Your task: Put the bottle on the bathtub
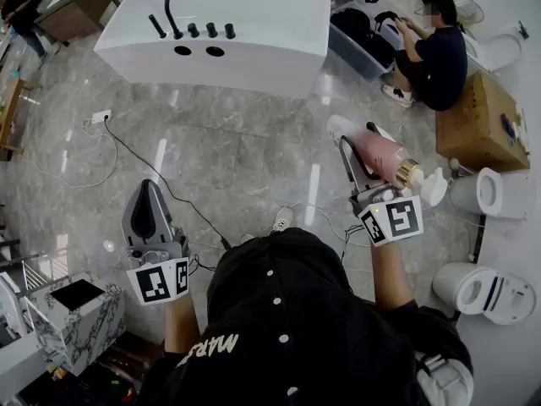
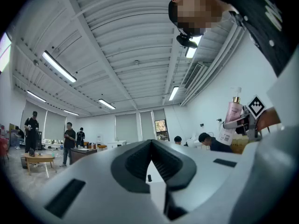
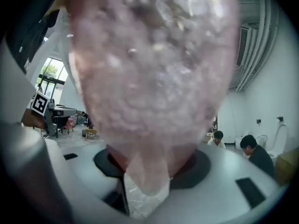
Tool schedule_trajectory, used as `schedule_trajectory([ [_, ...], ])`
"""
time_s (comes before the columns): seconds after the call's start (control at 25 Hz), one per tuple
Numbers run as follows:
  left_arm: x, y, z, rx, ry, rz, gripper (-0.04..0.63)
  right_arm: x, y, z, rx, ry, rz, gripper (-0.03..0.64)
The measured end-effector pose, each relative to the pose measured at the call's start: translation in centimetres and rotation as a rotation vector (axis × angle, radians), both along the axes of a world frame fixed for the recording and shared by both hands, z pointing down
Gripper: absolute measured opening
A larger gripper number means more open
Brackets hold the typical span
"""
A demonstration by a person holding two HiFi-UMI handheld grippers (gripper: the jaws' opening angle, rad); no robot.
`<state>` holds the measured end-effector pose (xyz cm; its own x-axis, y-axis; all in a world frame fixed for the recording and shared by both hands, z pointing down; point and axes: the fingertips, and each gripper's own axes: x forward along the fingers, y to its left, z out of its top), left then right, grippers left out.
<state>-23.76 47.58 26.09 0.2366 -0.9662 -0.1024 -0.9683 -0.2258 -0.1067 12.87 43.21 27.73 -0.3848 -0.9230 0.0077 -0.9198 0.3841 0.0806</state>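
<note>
The white bathtub (image 1: pixel 254 32) with a black faucet (image 1: pixel 173 7) stands on the grey floor at the far middle. My right gripper (image 1: pixel 355 155) is shut on a pink bottle (image 1: pixel 385 159) with a gold collar and a white pump, held level over the floor at the right. In the right gripper view the bottle (image 3: pixel 149 69) fills the picture between the dark pads (image 3: pixel 110 164). My left gripper (image 1: pixel 145 205) hangs at the lower left, jaws together with nothing in them. The left gripper view shows its closed tips (image 2: pixel 150 143) and, far right, the bottle (image 2: pixel 232 115).
A person (image 1: pixel 435 53) sits on the floor at the far right beside a dark bin (image 1: pixel 363 36). A cardboard box (image 1: pixel 482 125) and two toilets (image 1: pixel 499 193) (image 1: pixel 486 290) line the right side. A black cable (image 1: pixel 161 180) crosses the floor. A marbled box (image 1: pixel 76 311) stands lower left.
</note>
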Motion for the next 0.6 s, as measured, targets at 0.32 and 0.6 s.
schedule_trajectory([
  [0.32, 0.9, -0.4, 0.3, -0.009, -0.002, 0.004, 0.011, 1.1, 0.0, 0.2, -0.007, -0.080, -0.001, 0.229],
  [0.6, 2.8, -1.3, 0.4, -0.021, -0.007, 0.002, 0.011, 2.5, -0.6, 0.7, -0.015, -0.063, -0.016, 0.229],
])
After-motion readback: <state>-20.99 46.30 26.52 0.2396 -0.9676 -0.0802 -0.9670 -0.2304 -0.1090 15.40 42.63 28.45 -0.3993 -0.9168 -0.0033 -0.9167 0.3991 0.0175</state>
